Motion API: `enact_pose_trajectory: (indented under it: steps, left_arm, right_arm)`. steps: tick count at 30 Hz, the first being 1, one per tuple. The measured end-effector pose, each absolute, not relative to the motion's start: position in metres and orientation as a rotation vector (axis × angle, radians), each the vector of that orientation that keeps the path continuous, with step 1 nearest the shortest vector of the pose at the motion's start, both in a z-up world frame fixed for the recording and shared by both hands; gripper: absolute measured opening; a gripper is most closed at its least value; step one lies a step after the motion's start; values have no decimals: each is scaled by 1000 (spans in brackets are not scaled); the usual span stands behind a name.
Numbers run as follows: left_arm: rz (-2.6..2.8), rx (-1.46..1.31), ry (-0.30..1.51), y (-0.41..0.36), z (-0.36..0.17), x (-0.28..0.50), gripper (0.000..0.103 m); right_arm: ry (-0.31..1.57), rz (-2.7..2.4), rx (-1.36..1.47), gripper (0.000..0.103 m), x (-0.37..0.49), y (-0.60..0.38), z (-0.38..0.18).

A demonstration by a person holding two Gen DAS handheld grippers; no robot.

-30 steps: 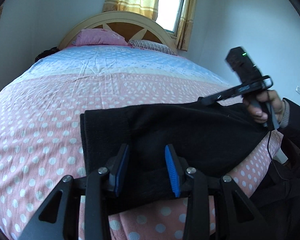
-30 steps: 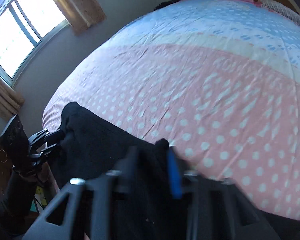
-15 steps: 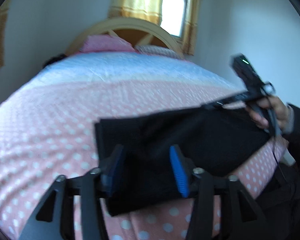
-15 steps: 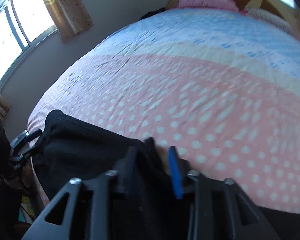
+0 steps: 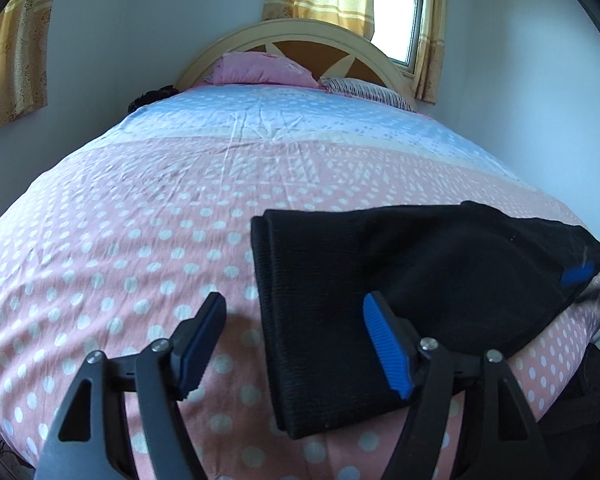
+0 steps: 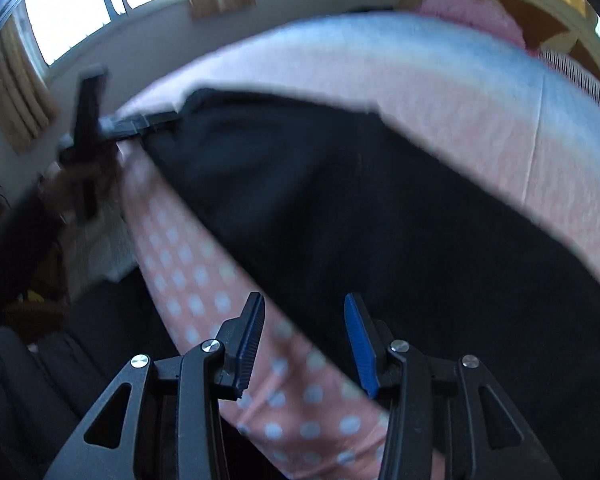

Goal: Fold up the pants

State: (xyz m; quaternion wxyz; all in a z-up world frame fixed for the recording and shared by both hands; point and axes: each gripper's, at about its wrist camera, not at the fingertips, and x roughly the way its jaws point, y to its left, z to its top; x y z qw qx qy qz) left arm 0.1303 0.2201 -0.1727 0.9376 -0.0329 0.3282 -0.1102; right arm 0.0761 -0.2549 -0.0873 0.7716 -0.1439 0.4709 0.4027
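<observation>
Lying folded on the bed [image 5: 140, 240], the pants [image 5: 380, 280] sit outside both parted jaws.

Item: black pants [image 5: 400, 288], folded into a flat, layered rectangle.
Position: lying across the near edge of a pink polka-dot bedspread [image 5: 140, 240].

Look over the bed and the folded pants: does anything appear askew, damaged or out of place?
Nothing stands out. The black pants lie folded near the bedspread's front edge; both the left gripper and right gripper are open, holding nothing.
</observation>
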Motion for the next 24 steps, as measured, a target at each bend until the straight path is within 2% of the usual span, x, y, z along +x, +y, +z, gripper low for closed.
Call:
enact_pose_trajectory:
  steps: [10, 17, 22, 24]
  left_arm:
    - [-289, 78, 520, 159, -115, 114, 74]
    - [-525, 98, 608, 78, -130, 118, 74]
    - [-667, 164, 644, 24, -142, 111, 63]
    - [-710, 188, 646, 9, -143, 108, 63]
  right_arm:
    - [887, 711, -142, 44, 60, -324, -49]
    - [957, 387, 203, 44, 59, -456, -48]
    - [973, 233, 413, 44, 53, -526, -62]
    - [979, 199, 481, 44, 54, -543, -68]
